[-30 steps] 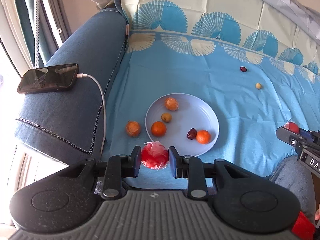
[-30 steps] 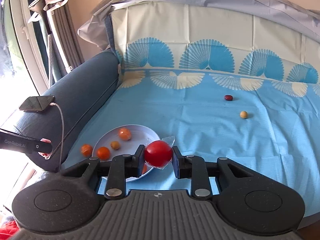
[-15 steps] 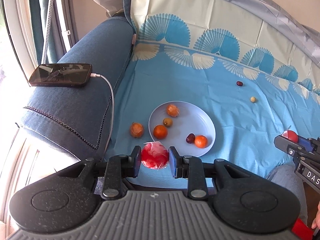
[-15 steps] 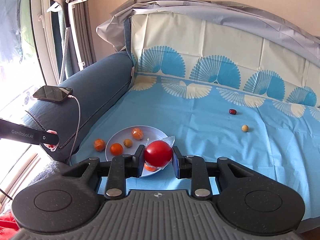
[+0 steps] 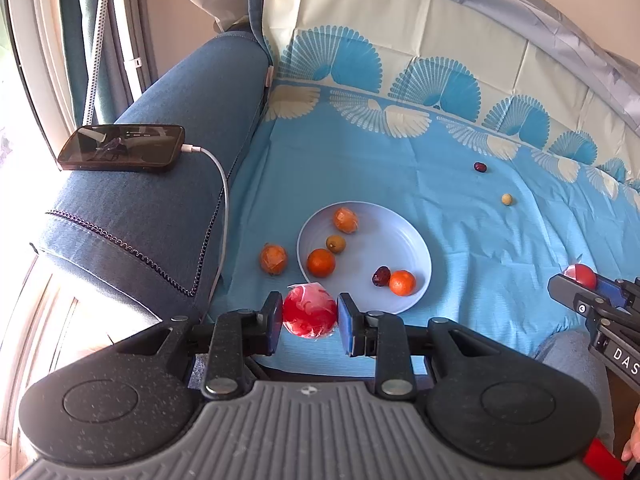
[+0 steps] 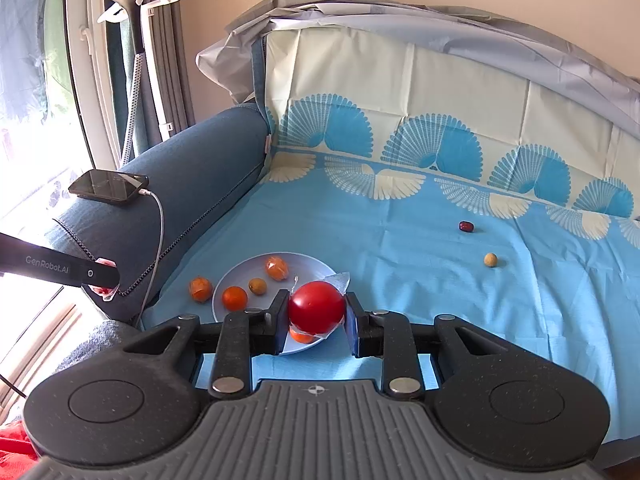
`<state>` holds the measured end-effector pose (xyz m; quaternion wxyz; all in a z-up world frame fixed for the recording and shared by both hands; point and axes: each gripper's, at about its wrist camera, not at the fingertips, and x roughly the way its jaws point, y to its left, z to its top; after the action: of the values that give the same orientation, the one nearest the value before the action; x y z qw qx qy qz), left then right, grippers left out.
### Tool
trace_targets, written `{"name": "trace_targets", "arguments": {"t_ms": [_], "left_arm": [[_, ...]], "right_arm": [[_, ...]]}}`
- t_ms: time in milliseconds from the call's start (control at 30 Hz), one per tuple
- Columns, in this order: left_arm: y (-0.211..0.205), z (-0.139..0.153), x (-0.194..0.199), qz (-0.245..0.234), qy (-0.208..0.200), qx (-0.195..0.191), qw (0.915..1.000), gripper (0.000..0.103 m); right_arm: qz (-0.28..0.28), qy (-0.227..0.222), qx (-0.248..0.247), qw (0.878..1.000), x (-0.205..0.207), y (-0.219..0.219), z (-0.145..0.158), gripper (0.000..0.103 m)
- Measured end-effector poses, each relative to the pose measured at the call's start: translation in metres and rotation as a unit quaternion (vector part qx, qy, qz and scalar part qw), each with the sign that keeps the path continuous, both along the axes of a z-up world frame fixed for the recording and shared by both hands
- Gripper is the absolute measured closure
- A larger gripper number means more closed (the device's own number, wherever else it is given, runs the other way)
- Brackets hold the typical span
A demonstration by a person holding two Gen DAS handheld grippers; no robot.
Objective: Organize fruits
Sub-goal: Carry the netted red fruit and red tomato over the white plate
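Both hand-held grippers tilted downward, left (image 5: 309,317) and right (image 6: 317,314), each clamping a wrapped red fruit.

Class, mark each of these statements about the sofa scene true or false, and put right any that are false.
1. Each gripper holds a red fruit in clear wrap. True: the left gripper is shut on one wrapped red fruit, the right gripper on another.
2. The plate is empty. False: five fruits lie on it.
3. One orange fruit lies on the cloth beside the plate. True.
4. The phone lies on the blue cloth. False: it rests on the sofa arm, with a cable plugged in.
5. A dark red fruit and a pale round fruit lie on the cloth away from the plate. True.
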<state>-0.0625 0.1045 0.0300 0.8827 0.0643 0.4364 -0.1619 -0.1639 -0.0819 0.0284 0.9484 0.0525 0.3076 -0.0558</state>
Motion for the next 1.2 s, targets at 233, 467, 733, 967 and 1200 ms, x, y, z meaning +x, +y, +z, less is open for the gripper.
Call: {"name": "trace_targets", "arguments": {"t_ms": [233,467,733,967,1200], "left_arm": [[-0.003,-0.005,0.007,-0.002,0.003,0.003,1.0000,0.071],[-0.010,-0.013,0.023,-0.002,0.013,0.002,0.9999,0.071],[-0.019,-0.023,0.048,-0.004,0.026,0.000,0.9997,0.071],[-0.031,-0.036,0.078,-0.004,0.034,0.003,0.9994,0.071],[-0.045,-0.063,0.111,0.001,0.053,0.018,0.9984,0.071]], "right_arm": [[0.001,0.010,0.002,1.000,0.006,0.002,-0.005,0.073],[0.009,0.025,0.004,1.000,0.021,0.003,-0.014,0.074],[0.024,0.047,0.009,0.999,0.046,0.008,-0.029,0.074],[0.033,0.071,0.020,0.997,0.074,0.011,-0.046,0.073],[0.037,0.093,0.030,0.995,0.108,0.011,-0.070,0.073]]}}
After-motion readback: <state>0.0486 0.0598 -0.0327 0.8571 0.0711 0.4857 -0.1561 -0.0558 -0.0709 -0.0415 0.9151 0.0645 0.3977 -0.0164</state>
